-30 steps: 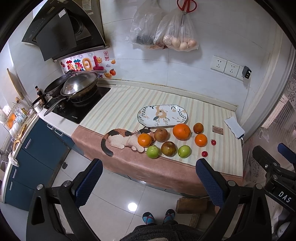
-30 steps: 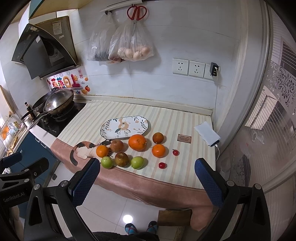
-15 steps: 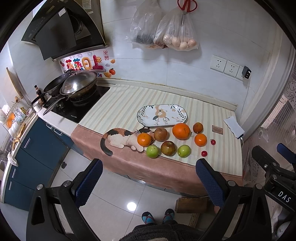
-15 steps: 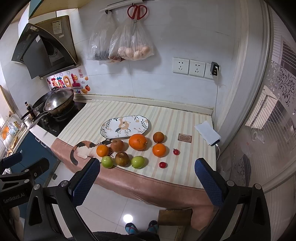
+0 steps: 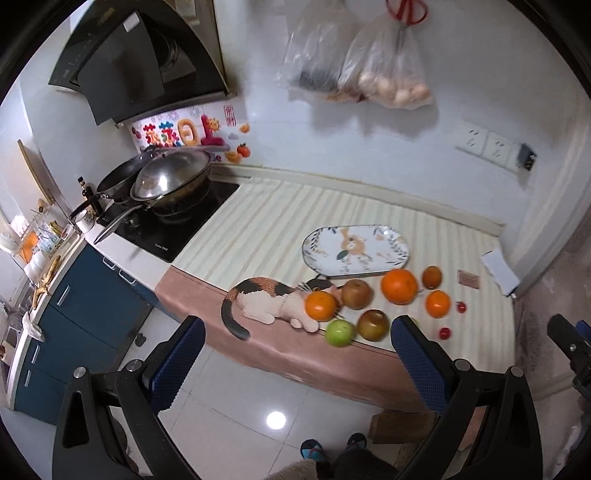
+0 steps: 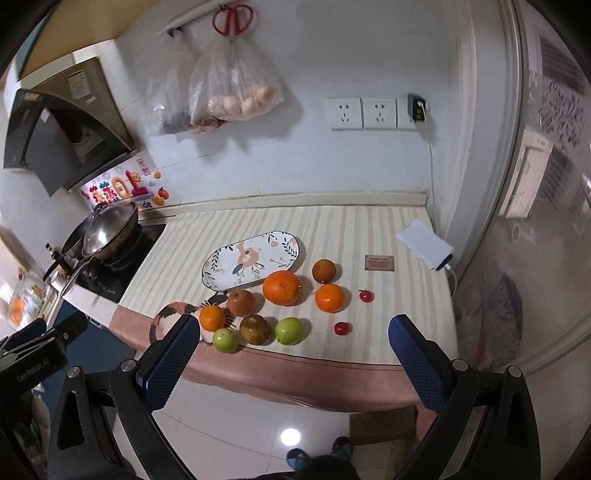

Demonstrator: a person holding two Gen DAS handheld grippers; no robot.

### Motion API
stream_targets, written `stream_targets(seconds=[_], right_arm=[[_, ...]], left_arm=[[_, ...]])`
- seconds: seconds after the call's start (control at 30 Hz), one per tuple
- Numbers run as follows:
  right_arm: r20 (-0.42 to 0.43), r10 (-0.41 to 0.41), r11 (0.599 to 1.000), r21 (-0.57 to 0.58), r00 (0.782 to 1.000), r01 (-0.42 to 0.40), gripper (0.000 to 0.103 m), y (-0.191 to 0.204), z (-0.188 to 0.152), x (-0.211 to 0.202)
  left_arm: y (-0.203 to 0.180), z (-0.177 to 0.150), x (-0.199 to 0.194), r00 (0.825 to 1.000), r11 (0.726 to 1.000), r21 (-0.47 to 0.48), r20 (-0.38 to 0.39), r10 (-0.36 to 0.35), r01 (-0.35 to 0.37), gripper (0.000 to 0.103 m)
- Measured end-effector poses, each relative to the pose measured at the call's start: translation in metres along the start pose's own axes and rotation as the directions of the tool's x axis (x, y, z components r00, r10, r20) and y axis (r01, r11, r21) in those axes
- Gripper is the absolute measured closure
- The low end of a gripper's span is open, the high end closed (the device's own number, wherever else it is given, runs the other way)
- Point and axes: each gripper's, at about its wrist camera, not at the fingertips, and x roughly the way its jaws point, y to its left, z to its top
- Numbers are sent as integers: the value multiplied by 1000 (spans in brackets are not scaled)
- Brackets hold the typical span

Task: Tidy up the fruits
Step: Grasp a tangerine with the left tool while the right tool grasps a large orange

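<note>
Counts, right wrist view unless noted. Oranges: four — one large orange (image 6: pixel 282 287), one mid orange (image 6: pixel 329 297) right of it, one small orange (image 6: pixel 212 317) at near left, one darker orange (image 6: pixel 324 270) farther back. Brown apples: two (image 6: pixel 240 302) (image 6: pixel 255 329). Green apples: two (image 6: pixel 225 339) (image 6: pixel 289 331) along the near edge. Cherry tomatoes: two (image 6: pixel 366 295) (image 6: pixel 341 328) at right. Plate: one (image 6: pixel 221 275), oval, floral. Card: one (image 6: pixel 379 263). Power bank: one (image 6: pixel 424 245) at far right. Wall sockets: three (image 6: pixel 376 113). Hanging bags: two (image 6: pixel 236 86). Scissors: one pair (image 6: pixel 232 18). Woks on stove: two, seen in left wrist view (image 5: pixel 162 179). Grippers: two, left gripper (image 5: pixel 295 365) and right gripper (image 6: pixel 291 363).
</note>
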Motion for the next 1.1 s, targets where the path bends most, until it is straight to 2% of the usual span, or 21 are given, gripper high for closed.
stream_targets(seconds=[0.1,0.2,0.37,0.47,0.53,0.57,0.6,0.73,0.83,0.93,0.97,1.03,1.1], right_arm=[[-58,-8,1000,15,998,9,0,0,6,39],[-126,5,1000,26,992,-2,0,2,12,82],[-236,41,999,11,971,-39,0,4,25,167],[-313,51,998,-8,948,-57,0,9,37,228],[-371,62,997,-15,926,-73,0,12,43,272],[-395,65,997,-21,916,-79,0,13,45,289],[-420,66,996,-24,905,-84,1,14,47,308],[-518,78,995,-19,852,-102,2,16,47,378],[-581,105,992,10,807,-123,2,16,43,417],[-624,120,991,32,772,-129,2,17,40,446],[-632,120,991,34,765,-128,2,18,38,450],[-646,116,992,33,754,-125,2,21,37,460],[-660,114,991,27,742,-128,4,24,35,470]], left_arm=[[9,9,38,997,1000,3,-74,12,-12,0],[13,15,83,986,1000,-12,-165,0,-2,0],[10,24,167,945,999,-52,-326,-20,4,0],[4,29,221,907,996,-88,-419,-44,7,3],[2,29,257,876,993,-120,-477,-73,17,8],[0,28,272,859,991,-129,-505,-86,23,14],[-2,26,292,837,990,-136,-539,-95,24,19],[-11,12,341,772,991,-136,-628,-101,19,21],[-15,3,364,733,987,-158,-668,-127,26,21],[-19,-2,374,716,980,-193,-679,-162,40,22],[-20,-3,376,715,977,-209,-676,-178,46,25],[-20,-4,379,712,962,-265,-663,-231,66,39],[-20,-2,377,719,958,-281,-655,-231,51,39]])
